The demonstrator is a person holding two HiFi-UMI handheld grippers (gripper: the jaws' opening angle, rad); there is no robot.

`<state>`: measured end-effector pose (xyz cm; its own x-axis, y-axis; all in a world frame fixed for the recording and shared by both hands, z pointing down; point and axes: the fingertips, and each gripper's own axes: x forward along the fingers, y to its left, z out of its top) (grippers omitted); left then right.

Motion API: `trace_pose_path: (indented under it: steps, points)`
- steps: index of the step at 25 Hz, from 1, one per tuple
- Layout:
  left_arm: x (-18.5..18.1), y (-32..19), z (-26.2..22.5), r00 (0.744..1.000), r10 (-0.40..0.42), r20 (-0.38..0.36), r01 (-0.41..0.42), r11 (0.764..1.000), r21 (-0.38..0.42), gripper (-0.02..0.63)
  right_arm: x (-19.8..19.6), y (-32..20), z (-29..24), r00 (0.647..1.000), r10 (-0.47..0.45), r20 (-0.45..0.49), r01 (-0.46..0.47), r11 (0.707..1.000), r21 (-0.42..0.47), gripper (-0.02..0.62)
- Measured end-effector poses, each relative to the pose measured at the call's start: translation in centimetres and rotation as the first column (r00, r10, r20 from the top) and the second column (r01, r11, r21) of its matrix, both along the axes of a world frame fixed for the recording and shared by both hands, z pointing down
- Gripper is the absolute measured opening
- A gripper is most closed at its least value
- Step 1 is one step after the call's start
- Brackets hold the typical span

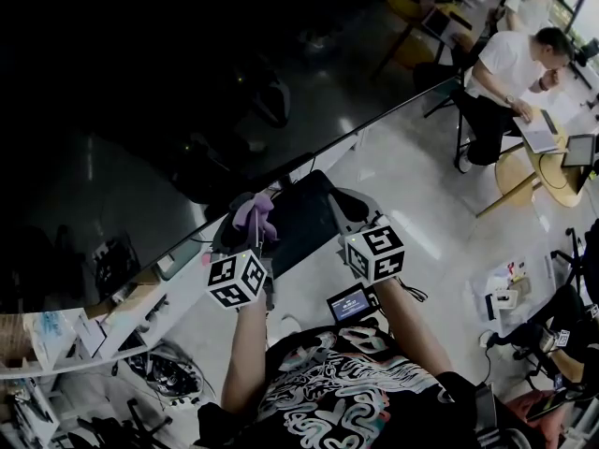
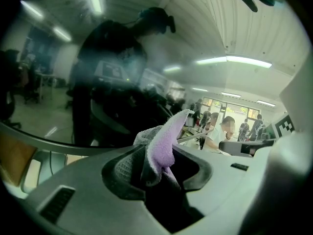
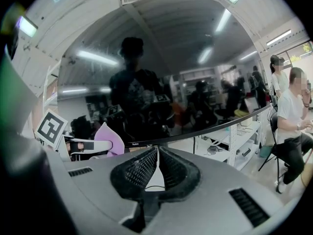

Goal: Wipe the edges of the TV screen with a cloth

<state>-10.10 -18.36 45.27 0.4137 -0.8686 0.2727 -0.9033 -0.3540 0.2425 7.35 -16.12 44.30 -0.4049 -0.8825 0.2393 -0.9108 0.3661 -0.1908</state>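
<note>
Head view first: closest to the lens is the person's black patterned shirt (image 1: 328, 400), with both forearms reaching out from it. The left gripper (image 1: 251, 230) has a lilac cloth (image 1: 255, 211) bunched in its jaws, right up at the lower edge of the big dark TV screen (image 1: 187, 92). That edge runs diagonally across the shot. The right gripper (image 1: 348, 206) sits just beside it, in front of the TV's black stand. Off to the right a person in white (image 1: 510, 64) sits at a wooden surface.

Left gripper view: the jaws are clamped on the cloth and a fold of it sticks up past them, over the screen's bottom edge. The glass shows dim reflections.

Right gripper view: the jaws are pressed together with nothing between them, just below the bezel. The cloth shows at the left, at that same bottom edge.
</note>
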Motion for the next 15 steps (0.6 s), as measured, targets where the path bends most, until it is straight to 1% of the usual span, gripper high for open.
trace_pose_path:
  steps: [7, 12, 15]
  points:
    - [0.7, -0.1, 0.0, 0.999, -0.038, -0.010, 0.038, 0.999, -0.002, 0.153, 1.1, -0.3, 0.1, 1.000, -0.031, 0.004, 0.031, 1.000, 0.000, 0.035]
    - [1.5, -0.3, -0.2, 0.999, -0.049, -0.006, 0.049, 0.999, -0.003, 0.153, 1.9, -0.4, 0.2, 0.999, -0.048, -0.024, 0.047, 0.999, -0.003, 0.037]
    - [2.0, -0.5, -0.2, 0.999, -0.053, -0.002, 0.053, 0.999, -0.005, 0.153, 2.2, -0.6, 0.3, 0.998, -0.058, -0.019, 0.058, 0.998, -0.005, 0.035]
